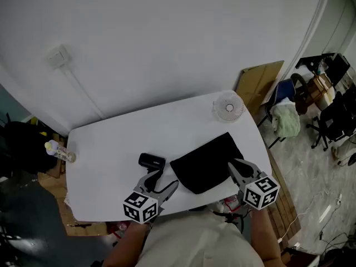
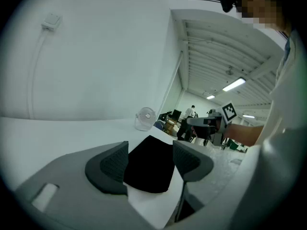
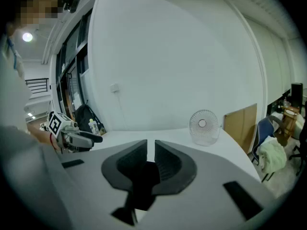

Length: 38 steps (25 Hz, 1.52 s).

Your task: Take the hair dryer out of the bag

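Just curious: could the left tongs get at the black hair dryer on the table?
Probably yes: the hair dryer lies bare on the table, close by the left tongs, which are open and empty.

text: none readable | labels: none | numbers: none

1. One white bench.
2. One black bag, lying on the bench.
3. One black hair dryer, on the bench just beside the bag.
4. One small round fan, at the far corner of the bench.
5. One small bottle, at the bench's left edge.
6. Two of the gripper kind: the left gripper and the right gripper, each with one marker cube.
7. One wall box with one cable.
8. One cardboard sheet, leaning beyond the bench.
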Available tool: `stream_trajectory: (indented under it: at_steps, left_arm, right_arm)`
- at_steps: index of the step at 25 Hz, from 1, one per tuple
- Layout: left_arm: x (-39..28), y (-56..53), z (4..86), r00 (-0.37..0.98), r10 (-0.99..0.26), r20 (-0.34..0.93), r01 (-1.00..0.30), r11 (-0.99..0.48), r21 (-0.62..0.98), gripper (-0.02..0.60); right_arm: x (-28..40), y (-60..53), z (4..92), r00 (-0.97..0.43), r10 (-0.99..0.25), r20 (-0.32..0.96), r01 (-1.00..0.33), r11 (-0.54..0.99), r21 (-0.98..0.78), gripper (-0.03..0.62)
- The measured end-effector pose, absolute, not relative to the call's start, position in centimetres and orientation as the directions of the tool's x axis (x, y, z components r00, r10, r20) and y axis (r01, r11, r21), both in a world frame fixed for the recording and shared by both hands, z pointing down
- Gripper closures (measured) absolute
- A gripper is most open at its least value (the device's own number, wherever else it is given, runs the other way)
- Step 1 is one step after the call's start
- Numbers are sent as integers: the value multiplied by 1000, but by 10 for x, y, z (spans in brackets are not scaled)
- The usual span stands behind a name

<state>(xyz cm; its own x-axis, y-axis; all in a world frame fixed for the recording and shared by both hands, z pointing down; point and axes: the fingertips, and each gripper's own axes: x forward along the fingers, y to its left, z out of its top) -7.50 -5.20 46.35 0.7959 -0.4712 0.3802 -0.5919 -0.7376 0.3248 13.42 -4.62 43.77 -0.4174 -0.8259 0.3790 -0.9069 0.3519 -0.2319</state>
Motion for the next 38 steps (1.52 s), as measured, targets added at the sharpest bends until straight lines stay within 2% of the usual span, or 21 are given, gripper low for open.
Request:
stream_trajectory:
  at_steps: [2,6,8,17,38]
  left_arm:
    - [-67,-46,460,817,-448,362,-564,-751,343,305]
    - [-55,-35,454,844,-419,335,-525,-776,351,401]
    - [-49,-28,452,857,-396,330,-502,-787,358,415]
    - [-26,-5,429,907,-336,255,-404,-866,294,551]
    - [-20,14,421,942,-281,182,-327,-886,328,569]
  right_arm:
    - [124,-35,436,-425,-830,362,-903,360,-235,546]
    - [105,-18,432,-454,-831,323,-884,375,-278,560]
    - [96,-11,433,-463,-826,321,-880,386,-276,562]
    - [46,8,415,-545,-796,264,-834,484,-264,572]
    - [15,22,408,-552,-789,268,-833,507,-222,579]
